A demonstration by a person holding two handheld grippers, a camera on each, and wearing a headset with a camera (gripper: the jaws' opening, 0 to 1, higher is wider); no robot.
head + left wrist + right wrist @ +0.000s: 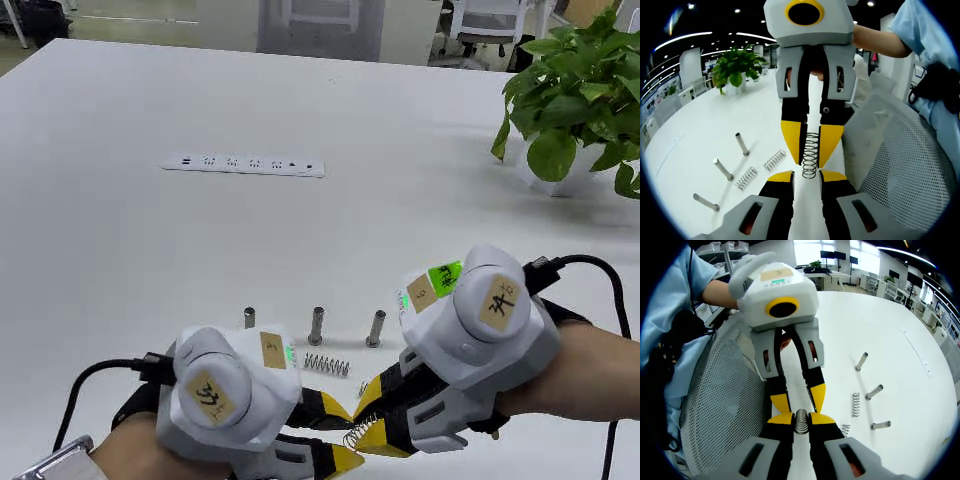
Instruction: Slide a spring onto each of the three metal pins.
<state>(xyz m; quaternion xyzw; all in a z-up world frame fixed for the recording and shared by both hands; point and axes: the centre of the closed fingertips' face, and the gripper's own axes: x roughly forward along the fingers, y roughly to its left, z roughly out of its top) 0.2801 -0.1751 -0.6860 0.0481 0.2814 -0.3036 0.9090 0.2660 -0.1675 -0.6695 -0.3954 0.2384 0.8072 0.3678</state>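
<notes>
Head view. Two white hand-held grippers with yellow-and-black jaws meet tip to tip at the near edge of the white table (120,250): left gripper (340,432) and right gripper (372,418). A small coiled steel spring (354,433) sits between their tips. Three short upright metal pins (316,325) stand in a row just beyond, all bare. One loose spring (327,365) lies flat between pins and grippers.

Left gripper view. The right gripper's jaws are narrow, pads pressed on both sides of the coiled steel spring, whose long axis runs along those jaws. The left gripper's own jaws are narrow too, flanking the spring's near end; whether they pinch it, cannot tell.

Right gripper view. The spring is seen end-on, caught between this gripper's own tips. The pins lie off to the right of the view, apart from the jaws.

Judgement: the pins lie ahead, nearer the right gripper. The held coil looks closer to level than upright, so it needs tipping over a pin top.
</notes>
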